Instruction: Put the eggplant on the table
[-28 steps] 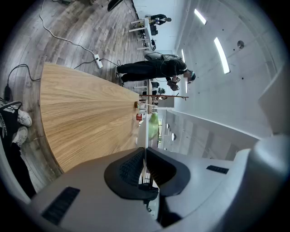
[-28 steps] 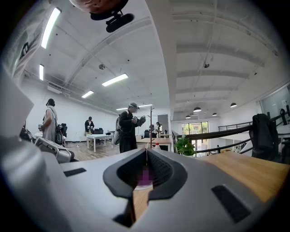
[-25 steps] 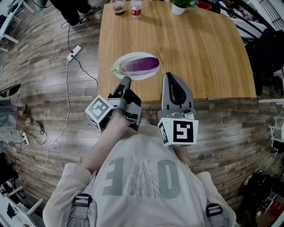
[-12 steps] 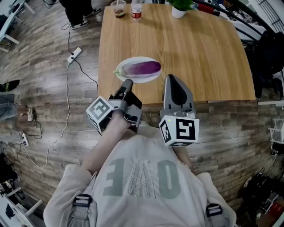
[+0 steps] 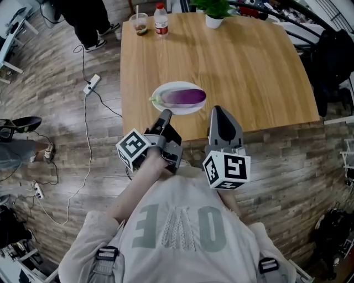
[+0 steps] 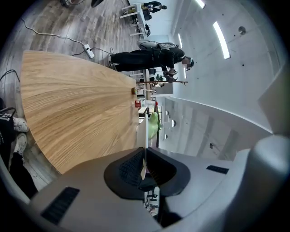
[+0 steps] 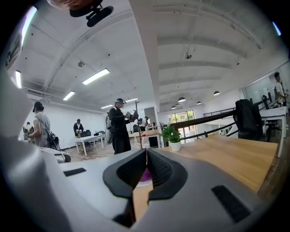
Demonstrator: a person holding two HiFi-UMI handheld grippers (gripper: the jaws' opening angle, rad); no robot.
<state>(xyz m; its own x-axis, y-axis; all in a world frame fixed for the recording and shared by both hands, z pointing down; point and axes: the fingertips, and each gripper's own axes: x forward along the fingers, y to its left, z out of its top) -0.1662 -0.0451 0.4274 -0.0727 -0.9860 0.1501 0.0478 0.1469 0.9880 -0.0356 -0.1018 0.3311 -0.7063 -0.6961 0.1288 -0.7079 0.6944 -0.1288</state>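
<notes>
A purple eggplant (image 5: 185,97) lies on a white plate (image 5: 161,91) near the front edge of the wooden table (image 5: 249,72). My left gripper (image 5: 166,115) is shut and empty, its tip just at the plate's near rim. In the left gripper view the plate (image 6: 142,131) shows edge-on beyond the closed left gripper (image 6: 144,159). My right gripper (image 5: 217,110) is shut too, holding nothing, over the table's front edge to the right of the plate. A bit of the eggplant (image 7: 144,176) shows behind the closed right gripper (image 7: 146,154).
A bottle (image 5: 161,19), a cup (image 5: 138,23) and a potted plant (image 5: 213,14) stand at the table's far edge. A power strip with its cable (image 5: 88,84) lies on the wooden floor at left. A person (image 5: 83,16) stands beyond the far left corner.
Both grippers have edged forward towards the table and plate, the right one sinking a little. Their jaws stay closed, and the eggplant has not moved on its plate.
</notes>
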